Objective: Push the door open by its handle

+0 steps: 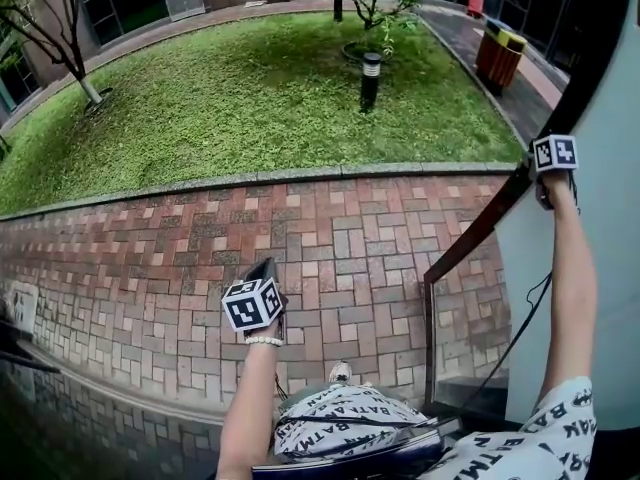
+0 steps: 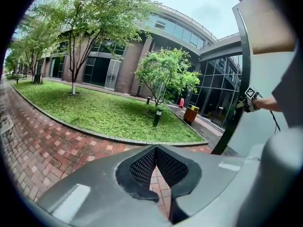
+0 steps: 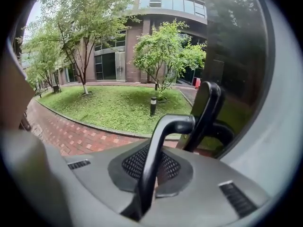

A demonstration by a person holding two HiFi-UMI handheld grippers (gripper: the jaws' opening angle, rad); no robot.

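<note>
Down at six o'clock in the head view, nearest you, the left gripper hangs idle over the brick paving. Its fingers are pressed together at the tips with nothing in them, which suits a spare hand held out of the way.

Out at two o'clock your right arm is stretched long. The right gripper has its fingers clamped on the dark bar of the handle, so the task's thing sits right in that grip, standing off the door at the right edge. Gripping the bar probably gives you the leverage to swing the leaf outward, and it looks well open already.

Farther off lie the lawn at twelve o'clock and the building behind it.

In the head view the marker cube covers the right fingers, so only the right gripper view shows the grip. The door's top and hinge side are cut off, and reflections make it hard to see how the handle fixes to the pane.
</note>
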